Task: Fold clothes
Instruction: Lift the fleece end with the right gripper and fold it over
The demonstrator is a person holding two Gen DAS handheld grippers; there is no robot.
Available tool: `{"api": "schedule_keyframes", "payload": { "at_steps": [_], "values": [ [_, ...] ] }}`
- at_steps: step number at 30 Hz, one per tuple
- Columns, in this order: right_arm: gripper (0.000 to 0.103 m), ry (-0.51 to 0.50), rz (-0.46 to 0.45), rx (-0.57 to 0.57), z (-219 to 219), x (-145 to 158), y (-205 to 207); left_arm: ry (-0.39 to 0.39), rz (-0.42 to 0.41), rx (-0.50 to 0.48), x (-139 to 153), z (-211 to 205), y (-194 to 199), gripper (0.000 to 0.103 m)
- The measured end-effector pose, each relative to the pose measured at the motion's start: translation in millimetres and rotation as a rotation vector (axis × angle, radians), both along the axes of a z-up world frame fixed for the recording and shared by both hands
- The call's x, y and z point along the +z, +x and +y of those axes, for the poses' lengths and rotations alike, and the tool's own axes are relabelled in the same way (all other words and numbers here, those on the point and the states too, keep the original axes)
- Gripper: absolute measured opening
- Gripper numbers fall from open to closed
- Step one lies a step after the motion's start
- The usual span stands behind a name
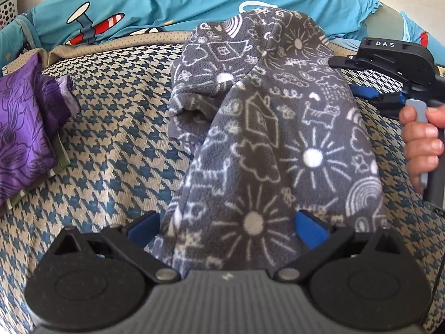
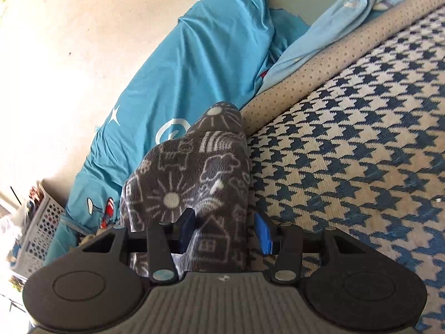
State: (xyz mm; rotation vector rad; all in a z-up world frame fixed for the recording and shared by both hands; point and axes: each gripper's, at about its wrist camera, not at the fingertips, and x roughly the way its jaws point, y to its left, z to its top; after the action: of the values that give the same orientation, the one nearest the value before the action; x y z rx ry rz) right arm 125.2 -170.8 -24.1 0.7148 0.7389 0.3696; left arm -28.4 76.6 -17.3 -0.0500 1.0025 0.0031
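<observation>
Grey doodle-print fleece garment (image 1: 258,128) is spread along the houndstooth-covered bed (image 1: 116,144), between the parted pads of the left claw (image 1: 226,229). Folded purple fabric (image 1: 22,128) is seen far left. Right claw (image 2: 225,232), jaws apart, straddles a fleece edge.
</observation>
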Motion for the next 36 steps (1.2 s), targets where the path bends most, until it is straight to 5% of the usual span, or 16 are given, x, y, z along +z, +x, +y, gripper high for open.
{"api": "schedule_keyframes", "payload": {
  "at_steps": [14, 20, 23, 36],
  "values": [
    [0.045, 0.023, -0.046, 0.034, 30, -14, 36, -0.015, 0.019, 0.003, -2, 2, -1, 0.103],
    [0.02, 0.057, -0.031, 0.037, 39, -20, 43, -0.006, 0.02, 0.0, -3, 1, -2, 0.103],
    [0.016, 0.104, -0.002, -0.008, 34, -22, 41, -0.002, 0.019, 0.0, -4, -1, -1, 0.103],
    [0.013, -0.053, -0.078, -0.205, 14, 36, -1, -0.019, -0.025, -0.094, 6, -13, -4, 0.103]
  ]
}}
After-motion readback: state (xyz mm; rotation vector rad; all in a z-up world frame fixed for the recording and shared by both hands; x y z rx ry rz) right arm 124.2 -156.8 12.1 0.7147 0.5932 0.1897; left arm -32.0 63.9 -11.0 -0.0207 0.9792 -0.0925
